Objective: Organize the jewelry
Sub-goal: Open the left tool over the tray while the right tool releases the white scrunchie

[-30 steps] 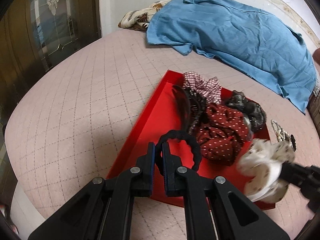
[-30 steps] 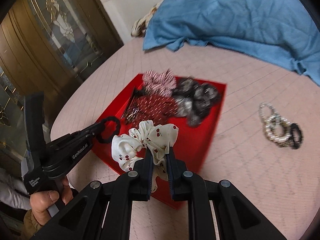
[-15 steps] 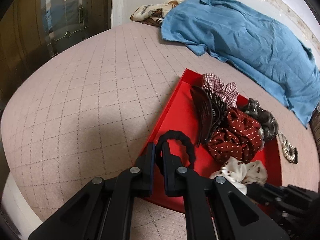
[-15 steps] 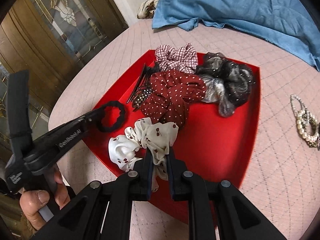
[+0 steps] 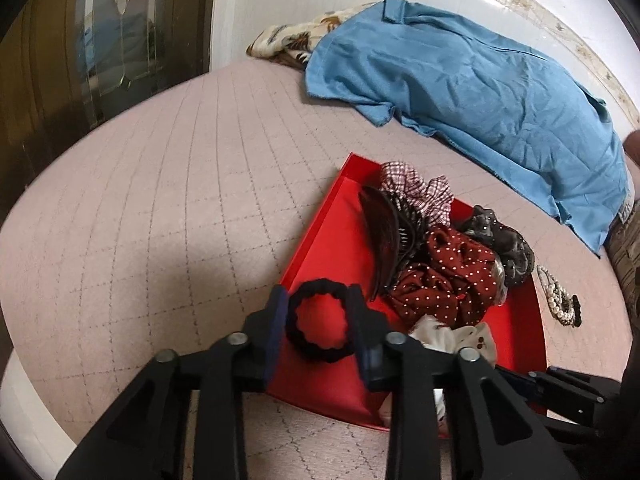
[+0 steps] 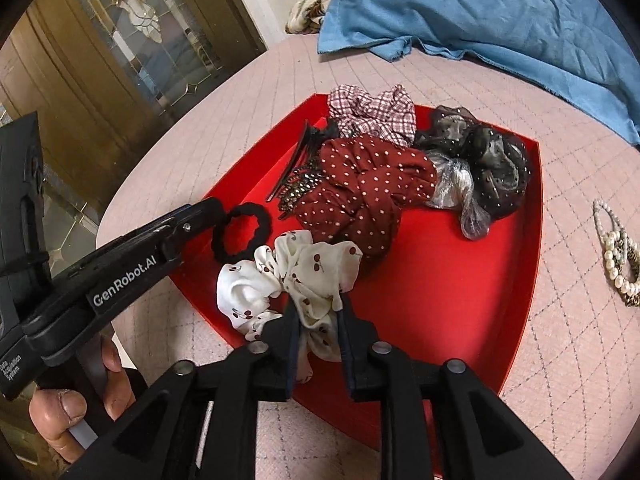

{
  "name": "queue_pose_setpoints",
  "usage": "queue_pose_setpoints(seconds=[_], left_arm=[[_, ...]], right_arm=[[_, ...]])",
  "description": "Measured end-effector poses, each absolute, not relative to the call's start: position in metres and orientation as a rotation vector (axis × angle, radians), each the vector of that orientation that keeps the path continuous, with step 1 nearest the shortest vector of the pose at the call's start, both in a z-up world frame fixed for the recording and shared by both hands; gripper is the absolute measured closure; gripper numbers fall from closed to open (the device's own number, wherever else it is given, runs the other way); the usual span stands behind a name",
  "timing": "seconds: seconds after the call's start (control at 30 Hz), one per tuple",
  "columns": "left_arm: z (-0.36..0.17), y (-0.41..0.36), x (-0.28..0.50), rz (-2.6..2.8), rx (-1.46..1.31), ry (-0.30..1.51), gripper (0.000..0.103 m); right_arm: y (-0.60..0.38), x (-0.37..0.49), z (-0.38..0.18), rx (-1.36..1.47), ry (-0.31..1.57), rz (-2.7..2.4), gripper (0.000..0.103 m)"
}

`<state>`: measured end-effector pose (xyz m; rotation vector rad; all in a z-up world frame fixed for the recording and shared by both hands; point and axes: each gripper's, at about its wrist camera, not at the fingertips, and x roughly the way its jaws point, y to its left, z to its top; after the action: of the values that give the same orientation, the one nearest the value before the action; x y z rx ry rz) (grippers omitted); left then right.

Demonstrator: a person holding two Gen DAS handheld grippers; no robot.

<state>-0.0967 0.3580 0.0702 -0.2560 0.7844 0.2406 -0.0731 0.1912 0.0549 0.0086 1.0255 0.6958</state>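
Note:
A red tray [image 5: 332, 248] [image 6: 460, 280] lies on the pink quilted bed. In it lie a checked scrunchie [image 6: 372, 112], a dark red dotted scrunchie [image 6: 360, 184], a black sheer scrunchie [image 6: 488, 160] and hair clips [image 6: 296, 176]. My left gripper [image 5: 318, 316] is open over the tray's near left corner, with a black hair tie [image 5: 318, 326] [image 6: 240, 236] lying between its fingers. My right gripper [image 6: 318, 320] is open around a white cherry-print scrunchie [image 6: 296, 276] [image 5: 456, 336] resting on the tray.
Pearl bracelets and a small black tie [image 6: 618, 260] [image 5: 560, 300] lie on the bed right of the tray. A blue shirt [image 5: 460, 80] and patterned cloth [image 5: 280, 42] lie at the far side. A dark glass door [image 6: 120, 60] stands left, beyond the bed's edge.
Both grippers have opened. The left one let go of the black hair tie and the right one let go of the white scrunchie, both now down in the tray.

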Motion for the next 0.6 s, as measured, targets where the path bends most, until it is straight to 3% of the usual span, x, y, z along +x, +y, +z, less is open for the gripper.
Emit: queue_pose_setpoints(seconds=[0.1,0.2,0.6], left_arm=[[0.077,0.351,-0.102,0.257,-0.211,0.742,0.048],[0.083,0.349,-0.108,0.270,-0.194,0.702,0.043],[0.081,0.353,-0.114,0.324,-0.190,0.710,0.041]], right_arm=[[0.191,-0.077,0.059,-0.006,1.002,0.694,0.067],[0.188,-0.082,0.064,-0.018,0.980,0.691,0.065],[0.160,-0.101,0.085,-0.020,0.916,0.646,0.058]])
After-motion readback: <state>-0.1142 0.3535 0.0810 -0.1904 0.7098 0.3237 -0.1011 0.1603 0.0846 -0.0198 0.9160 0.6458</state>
